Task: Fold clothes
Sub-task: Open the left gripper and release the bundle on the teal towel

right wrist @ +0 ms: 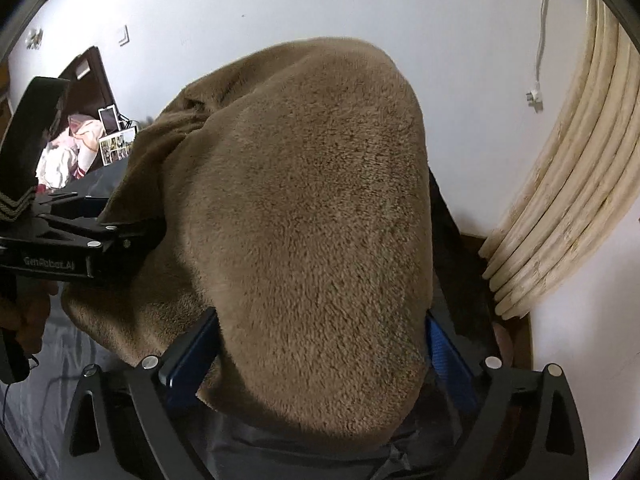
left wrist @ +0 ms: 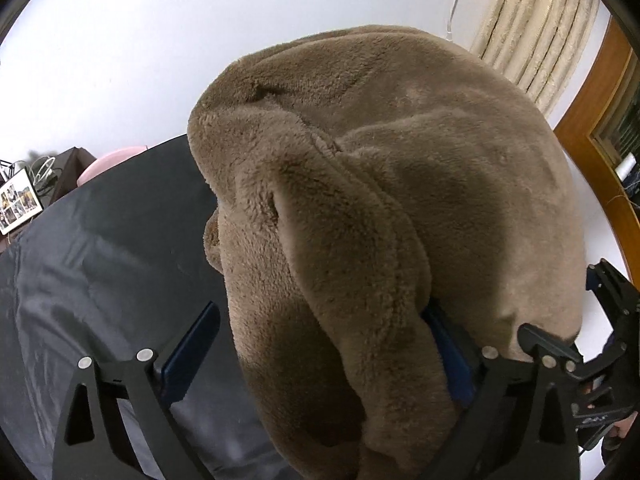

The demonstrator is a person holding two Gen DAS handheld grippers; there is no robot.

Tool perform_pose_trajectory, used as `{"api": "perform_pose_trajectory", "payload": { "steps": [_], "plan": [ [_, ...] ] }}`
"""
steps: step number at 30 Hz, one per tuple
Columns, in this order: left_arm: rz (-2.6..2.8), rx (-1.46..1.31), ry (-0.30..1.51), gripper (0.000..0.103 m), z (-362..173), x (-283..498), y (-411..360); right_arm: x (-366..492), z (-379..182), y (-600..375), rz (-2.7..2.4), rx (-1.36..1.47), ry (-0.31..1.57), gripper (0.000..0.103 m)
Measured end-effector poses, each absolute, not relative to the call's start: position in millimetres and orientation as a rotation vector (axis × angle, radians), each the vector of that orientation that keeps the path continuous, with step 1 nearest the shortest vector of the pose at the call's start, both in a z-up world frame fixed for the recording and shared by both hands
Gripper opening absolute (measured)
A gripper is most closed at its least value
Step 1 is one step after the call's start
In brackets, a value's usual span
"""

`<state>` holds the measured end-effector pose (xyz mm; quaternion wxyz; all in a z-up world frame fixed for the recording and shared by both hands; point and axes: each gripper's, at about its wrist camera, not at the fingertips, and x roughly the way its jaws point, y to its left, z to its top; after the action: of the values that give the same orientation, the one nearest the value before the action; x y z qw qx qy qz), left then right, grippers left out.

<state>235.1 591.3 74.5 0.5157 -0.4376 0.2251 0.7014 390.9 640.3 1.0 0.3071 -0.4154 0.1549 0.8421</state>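
Observation:
A brown fleece garment (left wrist: 380, 168) lies bunched in a thick heap on a dark grey sheet (left wrist: 100, 240). My left gripper (left wrist: 320, 312) stands open around its near fold: the left pad (left wrist: 192, 352) is clear of the cloth, while the fleece drapes over the right pad. In the right wrist view the same garment (right wrist: 304, 208) fills the gap of my right gripper (right wrist: 322, 316), whose jaws stand wide; the blue pads (right wrist: 188, 360) flank the cloth without squeezing it. The left gripper (right wrist: 100, 232) shows at the garment's left side, a hand below it.
A cream curtain (right wrist: 560, 200) hangs at the right, beside a wooden door frame (left wrist: 592, 128). A white cable with a plug (right wrist: 534, 96) runs down the wall. A photo frame (left wrist: 18, 200) and a pile of pale clothes (right wrist: 64, 148) sit far left.

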Motion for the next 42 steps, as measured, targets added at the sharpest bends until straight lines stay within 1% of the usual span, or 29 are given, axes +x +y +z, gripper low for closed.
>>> {"api": "perform_pose_trajectory", "payload": {
  "steps": [2, 7, 9, 12, 15, 16, 17, 19, 21, 25, 30, 36, 38, 42],
  "plan": [
    [1.694, -1.041, 0.532, 0.099, 85.2, 233.8, 589.6, 395.8, 17.8, 639.7, 2.245, -1.045, 0.424, 0.097],
    [1.748, -0.990, 0.438, 0.099, 121.8, 224.7, 588.9, 402.9, 70.3, 626.8, 2.302, -0.857, 0.241, 0.097],
    [1.755, -0.980, 0.400, 0.099, 130.8, 219.4, 593.1, 394.2, 78.1, 619.1, 2.343, -0.844, 0.174, 0.097],
    [1.761, -0.976, 0.457, 0.099, 123.9, 218.9, 605.8, 375.8, 66.5, 613.9, 2.373, -0.895, 0.150, 0.097],
    [1.752, -0.997, 0.538, 0.099, 106.1, 222.0, 618.2, 359.4, 36.3, 615.0, 2.346, -0.982, 0.160, 0.099],
    [1.735, -1.015, 0.542, 0.098, 98.1, 221.9, 619.4, 353.9, 25.0, 615.6, 2.328, -1.013, 0.155, 0.099],
    [1.723, -1.033, 0.533, 0.098, 91.8, 222.2, 620.2, 350.2, 17.4, 613.5, 2.313, -1.027, 0.125, 0.102],
    [1.715, -1.064, 0.502, 0.099, 84.3, 222.8, 620.2, 344.1, 4.9, 607.3, 2.284, -1.045, 0.048, 0.102],
    [1.718, -1.073, 0.492, 0.099, 82.6, 221.4, 618.9, 338.7, 1.1, 602.9, 2.266, -1.043, 0.022, 0.103],
    [1.744, -1.059, 0.525, 0.098, 91.1, 215.8, 618.6, 335.4, 2.8, 604.7, 2.247, -1.049, 0.022, 0.103],
    [1.790, -0.989, 0.574, 0.099, 112.5, 235.1, 610.3, 342.7, 16.9, 603.4, 2.249, -1.024, 0.057, 0.103],
    [1.797, -0.973, 0.550, 0.100, 141.0, 253.3, 594.9, 360.1, 32.2, 596.1, 2.247, -1.038, 0.131, 0.103],
    [1.801, -0.970, 0.547, 0.102, 148.9, 258.5, 584.5, 363.3, 34.5, 592.2, 2.238, -1.045, 0.145, 0.103],
    [1.786, -0.989, 0.549, 0.102, 155.6, 268.0, 578.5, 371.2, 40.5, 589.9, 2.212, -1.040, 0.196, 0.103]
  ]
}}
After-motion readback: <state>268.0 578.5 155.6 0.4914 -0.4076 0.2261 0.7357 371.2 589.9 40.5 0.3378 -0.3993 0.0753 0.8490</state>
